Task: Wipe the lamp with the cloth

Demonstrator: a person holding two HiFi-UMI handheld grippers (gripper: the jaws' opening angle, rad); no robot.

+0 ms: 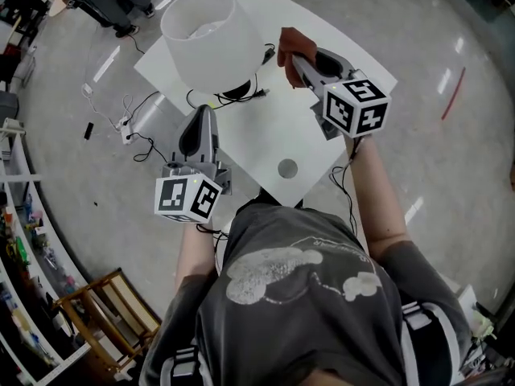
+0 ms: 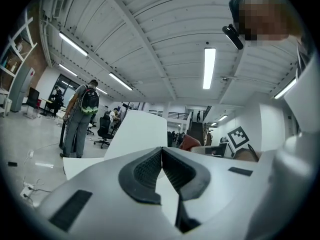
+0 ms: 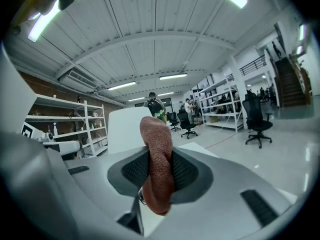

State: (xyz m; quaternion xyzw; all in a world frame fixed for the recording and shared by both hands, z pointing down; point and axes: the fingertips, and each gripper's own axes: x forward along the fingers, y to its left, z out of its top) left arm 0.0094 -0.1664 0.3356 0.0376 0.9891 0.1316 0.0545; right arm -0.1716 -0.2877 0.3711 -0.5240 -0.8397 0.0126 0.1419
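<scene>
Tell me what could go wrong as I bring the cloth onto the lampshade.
1. Nothing steadies the lamp: the left gripper is shut on nothing beside its base, so a sideways push could tip or slide it.
2. Only a small wad of cloth sticks out past the right gripper, so its hard jaws might scrape the shade.
3. The black cable by the base could snag.

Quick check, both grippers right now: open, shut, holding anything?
Left gripper: shut, jaws together, nothing between them.
Right gripper: shut on the reddish-brown cloth.
</scene>
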